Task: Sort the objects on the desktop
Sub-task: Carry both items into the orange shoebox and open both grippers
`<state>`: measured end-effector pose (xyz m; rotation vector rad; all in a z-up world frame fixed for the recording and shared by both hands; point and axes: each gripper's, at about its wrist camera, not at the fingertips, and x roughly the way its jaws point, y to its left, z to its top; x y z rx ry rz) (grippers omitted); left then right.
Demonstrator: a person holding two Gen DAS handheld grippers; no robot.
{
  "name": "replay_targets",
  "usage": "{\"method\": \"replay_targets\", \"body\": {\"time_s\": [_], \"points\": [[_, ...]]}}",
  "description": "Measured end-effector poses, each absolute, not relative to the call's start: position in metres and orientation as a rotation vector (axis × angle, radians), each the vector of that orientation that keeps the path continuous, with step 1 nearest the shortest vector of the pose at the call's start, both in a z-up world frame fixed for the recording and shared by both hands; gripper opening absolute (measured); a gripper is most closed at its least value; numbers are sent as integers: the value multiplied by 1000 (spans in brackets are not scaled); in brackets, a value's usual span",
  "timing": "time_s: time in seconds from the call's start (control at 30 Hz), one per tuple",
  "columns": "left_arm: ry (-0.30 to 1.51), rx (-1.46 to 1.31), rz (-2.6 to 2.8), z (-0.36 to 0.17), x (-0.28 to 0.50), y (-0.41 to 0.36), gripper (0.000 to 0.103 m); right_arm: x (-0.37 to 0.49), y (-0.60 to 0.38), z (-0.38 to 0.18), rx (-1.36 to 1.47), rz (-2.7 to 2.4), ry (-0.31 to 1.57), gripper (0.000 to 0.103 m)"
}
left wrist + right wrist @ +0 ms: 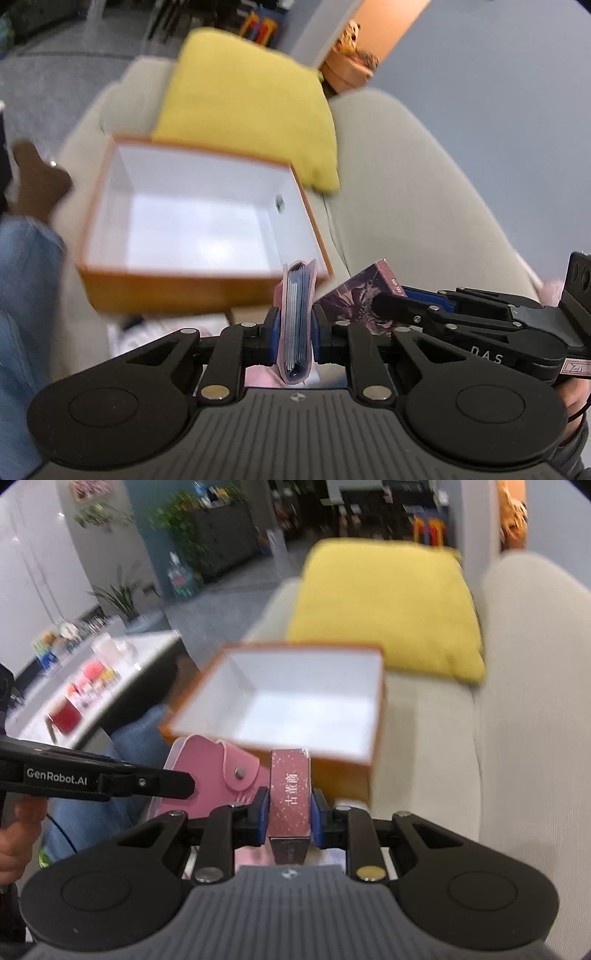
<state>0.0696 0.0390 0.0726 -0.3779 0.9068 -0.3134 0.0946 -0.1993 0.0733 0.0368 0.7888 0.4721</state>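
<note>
Clamped edge-on between the blue pads of the left hand-held gripper (294, 332) is a pink card wallet (296, 317), its stacked sleeves showing along the open edge; the jaws are nearly shut on it and grip only its lower part, so most of it stands free above the pads. Just beside it, the right hand-held gripper (289, 808) is closed on a slim pink box (289, 801) with white lettering, also held upright by its narrow sides. Both items hang in the air near the front wall of an open orange box (207, 288) with a white, empty interior, which sits on a beige sofa (424, 192) with its far right corner just in front of a yellow cushion (251, 107). I judge that both things are being carried for a drop into that box. The risks I see come from crowding: the two tools are close enough that the wallet and the slim box could knock together, and either could catch on the near wall and twist out of its pads. The soft wallet may also sag or splay open on release, and the soft seat could let the box tip if it is nudged.
</note>
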Motion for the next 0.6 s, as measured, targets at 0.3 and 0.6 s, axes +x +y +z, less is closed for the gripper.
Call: {"method": "replay_targets", "body": {"time_s": [0.3,0.6], "points": [[971,-325,-152,77,159,89,18,183,-136,76,94,503,750,24],[1111,-287,7,15,257,128,18,296,-85,-3,165,433,876,24]]}}
